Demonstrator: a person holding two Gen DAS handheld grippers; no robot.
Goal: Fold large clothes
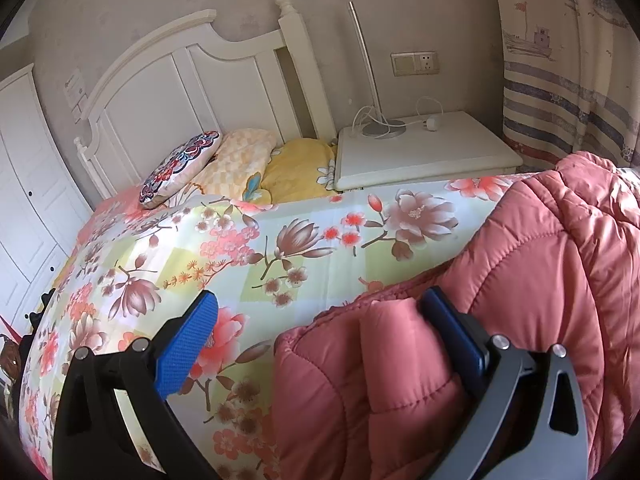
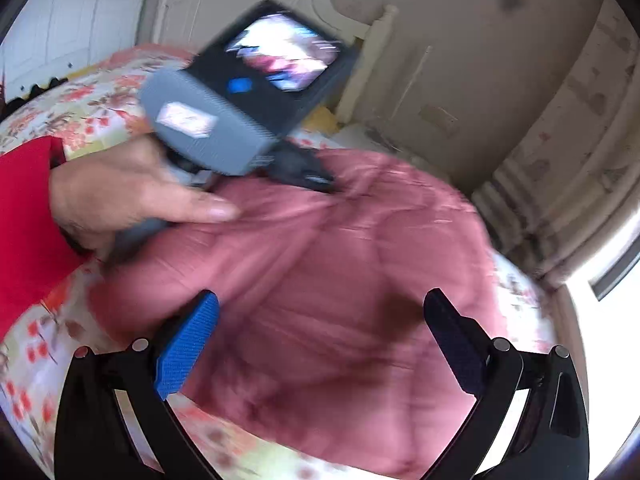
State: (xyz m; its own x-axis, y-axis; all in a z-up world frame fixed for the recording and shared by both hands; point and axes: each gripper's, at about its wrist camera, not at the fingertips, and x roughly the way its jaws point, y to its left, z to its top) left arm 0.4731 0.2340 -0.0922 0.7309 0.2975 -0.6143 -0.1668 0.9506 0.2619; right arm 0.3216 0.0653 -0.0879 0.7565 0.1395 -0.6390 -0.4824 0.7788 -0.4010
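**Pink quilted coat lying on the bed, both grippers hovering spread**

Blue-padded fingers of the left gripper are standing wide apart, nothing between them being pinched; one finger is lying against a puffed panel of the pink quilted coat, the other is hanging over the floral bedspread.

Going from largest down: the bed is carrying everything, its white headboard rising at the far end with a patterned cushion leaning beside it. The coat is sprawling bunched and rumpled across the bedspread, not yet lying flat, so the task seems to be sitting at its early stage of spreading or gathering an edge. The next move is probably calling for a firm pinch on a hem or sleeve, since the thick padding may be slipping from a shallow bite.

The right gripper is hanging above the coat's middle with its fingers likewise released. In its blurred view, the person's left hand, in a red sleeve, is gripping the other tool's handle, index finger extended along it and the tool angled down onto the fabric.
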